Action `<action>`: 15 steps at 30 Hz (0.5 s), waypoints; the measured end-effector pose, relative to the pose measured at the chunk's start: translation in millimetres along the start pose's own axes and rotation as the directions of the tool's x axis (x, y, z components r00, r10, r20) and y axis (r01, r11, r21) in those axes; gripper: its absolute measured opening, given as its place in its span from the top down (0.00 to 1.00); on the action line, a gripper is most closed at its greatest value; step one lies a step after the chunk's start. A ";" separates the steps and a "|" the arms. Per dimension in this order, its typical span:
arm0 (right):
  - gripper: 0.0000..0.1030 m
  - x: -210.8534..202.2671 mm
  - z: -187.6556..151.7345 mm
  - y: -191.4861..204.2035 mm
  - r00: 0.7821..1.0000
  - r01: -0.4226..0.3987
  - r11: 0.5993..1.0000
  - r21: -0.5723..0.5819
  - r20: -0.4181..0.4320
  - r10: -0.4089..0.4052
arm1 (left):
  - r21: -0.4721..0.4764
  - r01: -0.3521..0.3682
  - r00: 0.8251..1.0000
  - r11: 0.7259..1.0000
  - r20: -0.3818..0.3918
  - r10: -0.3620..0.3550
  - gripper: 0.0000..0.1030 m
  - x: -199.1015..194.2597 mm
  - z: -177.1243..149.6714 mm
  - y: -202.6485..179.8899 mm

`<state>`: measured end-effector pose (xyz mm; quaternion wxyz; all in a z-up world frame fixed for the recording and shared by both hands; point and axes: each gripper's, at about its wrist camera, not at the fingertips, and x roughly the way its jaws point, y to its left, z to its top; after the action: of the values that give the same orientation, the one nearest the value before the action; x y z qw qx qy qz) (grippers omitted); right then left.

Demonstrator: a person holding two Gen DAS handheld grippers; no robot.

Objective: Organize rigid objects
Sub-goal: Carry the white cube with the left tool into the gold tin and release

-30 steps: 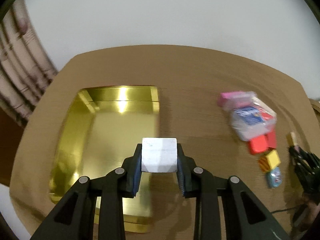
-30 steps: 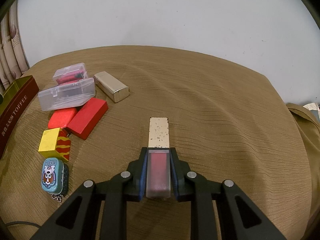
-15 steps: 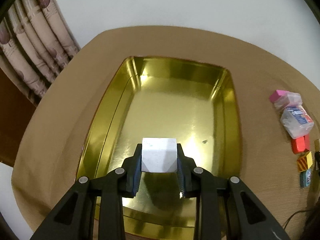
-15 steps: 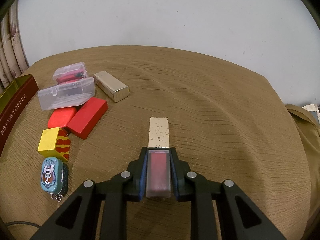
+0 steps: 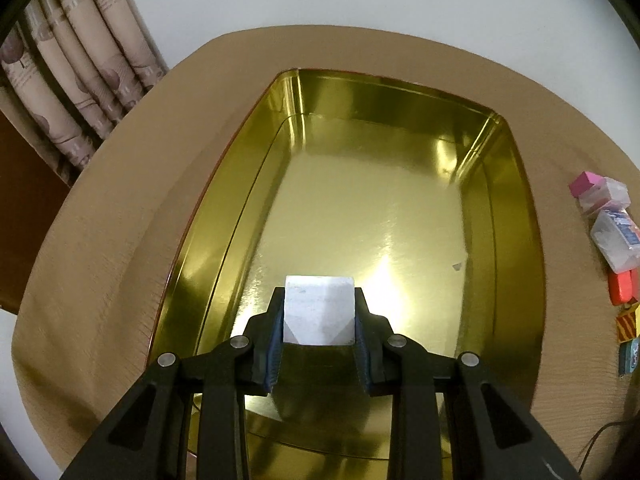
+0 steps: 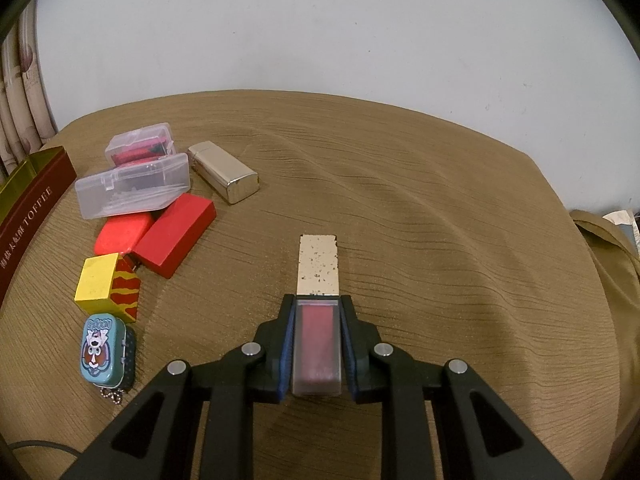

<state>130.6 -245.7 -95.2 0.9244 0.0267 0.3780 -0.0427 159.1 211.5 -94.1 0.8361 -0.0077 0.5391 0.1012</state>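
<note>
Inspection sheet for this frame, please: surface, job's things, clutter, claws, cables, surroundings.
Surface: tan ribbed cloth over the table.
Job's things: gold tin, nothing lying inside; white block; red-filled clear case; on the cloth, two clear boxes, silver box, red blocks, yellow block, teal tin.
Clutter: nothing seen.
Claws: left claw shut on white block above the tin; right claw shut on the case.
Cables: dark cable, lower left.
Surroundings: white wall, curtain.
</note>
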 end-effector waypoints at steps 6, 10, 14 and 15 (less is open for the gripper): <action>0.80 -0.1 0.0 -1.2 1.000 -0.002 1.000 0.001 0.000 0.002 | 0.002 -0.013 1.000 1.000 -0.001 0.013 0.72 1.1 -1.2 -2.5; 0.80 -0.1 0.1 -0.8 1.000 0.001 1.000 -0.003 0.000 -0.001 | 0.008 -0.007 1.000 1.000 -0.003 0.007 0.66 0.8 -2.7 -4.7; 0.80 -0.3 0.9 -0.1 1.000 0.007 1.000 -0.009 0.000 -0.007 | 0.012 0.002 1.000 1.000 0.005 -0.002 0.53 -3.4 -2.6 -5.6; 0.80 -0.4 0.9 -0.1 1.000 0.007 1.000 -0.009 0.000 -0.007 | 0.015 0.001 1.000 1.000 0.016 -0.002 0.47 -6.0 -2.6 -6.0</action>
<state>131.0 -245.9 -94.2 0.9243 0.0212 0.3784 -0.0444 155.4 204.3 -90.4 0.8404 -0.0009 0.5334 0.0965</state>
